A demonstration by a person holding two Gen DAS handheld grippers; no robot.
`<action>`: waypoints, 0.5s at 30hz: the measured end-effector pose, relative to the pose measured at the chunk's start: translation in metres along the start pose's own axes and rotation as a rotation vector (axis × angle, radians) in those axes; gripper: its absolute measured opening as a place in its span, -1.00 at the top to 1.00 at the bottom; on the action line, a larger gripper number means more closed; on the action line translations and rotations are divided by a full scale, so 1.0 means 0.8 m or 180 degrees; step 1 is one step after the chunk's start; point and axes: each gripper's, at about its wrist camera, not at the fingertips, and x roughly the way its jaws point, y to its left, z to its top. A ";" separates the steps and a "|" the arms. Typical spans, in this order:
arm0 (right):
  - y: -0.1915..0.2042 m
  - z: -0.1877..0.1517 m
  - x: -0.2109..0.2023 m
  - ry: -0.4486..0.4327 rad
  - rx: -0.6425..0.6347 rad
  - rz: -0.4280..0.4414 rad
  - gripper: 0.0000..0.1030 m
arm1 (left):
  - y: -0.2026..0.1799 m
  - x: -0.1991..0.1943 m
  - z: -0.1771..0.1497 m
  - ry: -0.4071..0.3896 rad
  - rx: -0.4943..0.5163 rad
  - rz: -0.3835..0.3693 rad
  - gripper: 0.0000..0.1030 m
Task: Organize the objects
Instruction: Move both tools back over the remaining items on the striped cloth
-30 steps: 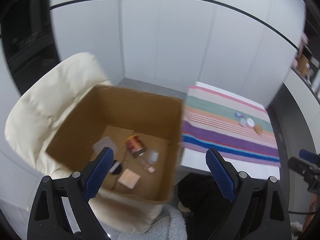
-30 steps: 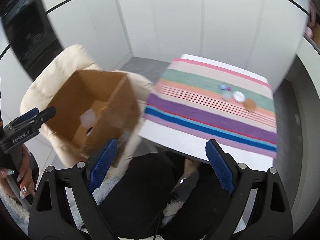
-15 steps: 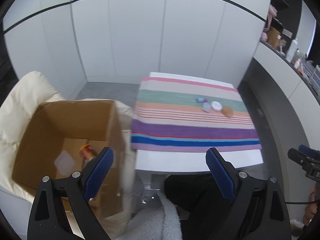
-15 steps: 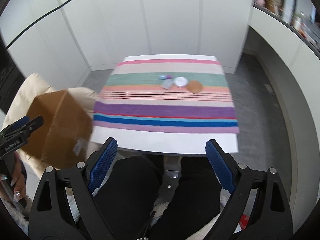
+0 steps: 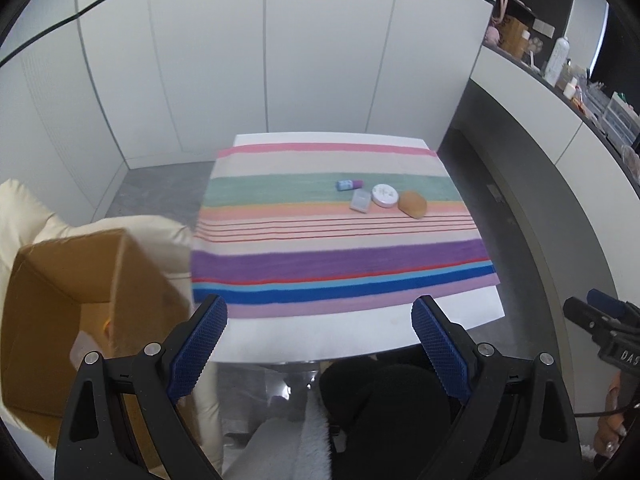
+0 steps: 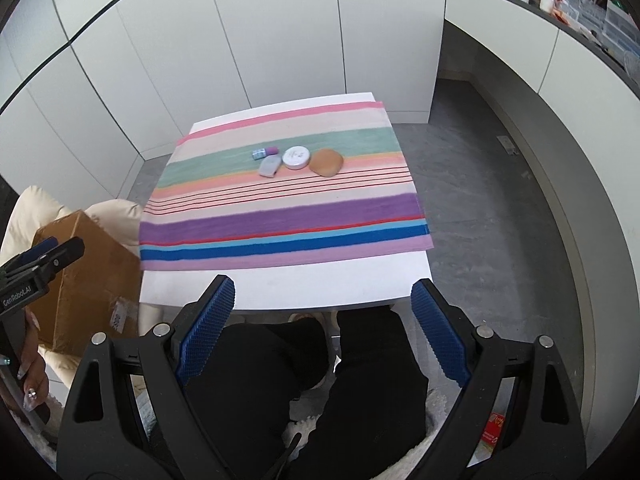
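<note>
Both black tongs with blue pads, left tongs (image 5: 319,334) and right tongs (image 6: 323,316), are hovering spread apart, gripping nothing, before the white desk (image 6: 320,284) under its striped cloth (image 6: 280,216).

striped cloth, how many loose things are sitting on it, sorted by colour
blue and purple: 1, the small bottle
grey: 1, the flat packet
white: 1, the round tin
tan: 1, the rounded lump
total: 4, all on the far half of the cloth
</note>
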 end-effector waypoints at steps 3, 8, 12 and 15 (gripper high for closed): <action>-0.010 0.008 0.019 0.0028 0.0016 -0.0032 -0.78 | -0.014 0.018 0.014 0.0047 0.0038 -0.0031 -0.84; -0.016 0.028 0.062 0.0122 -0.0027 -0.0020 -0.78 | -0.042 0.055 0.042 0.0161 0.0111 -0.0067 -0.84; -0.012 0.049 0.097 0.0127 -0.0179 -0.0023 -0.78 | -0.066 0.097 0.072 0.0244 0.0206 -0.0037 -0.84; -0.010 0.066 0.129 0.0127 -0.0288 -0.0042 -0.78 | -0.079 0.133 0.093 0.0272 0.0329 0.0065 -0.84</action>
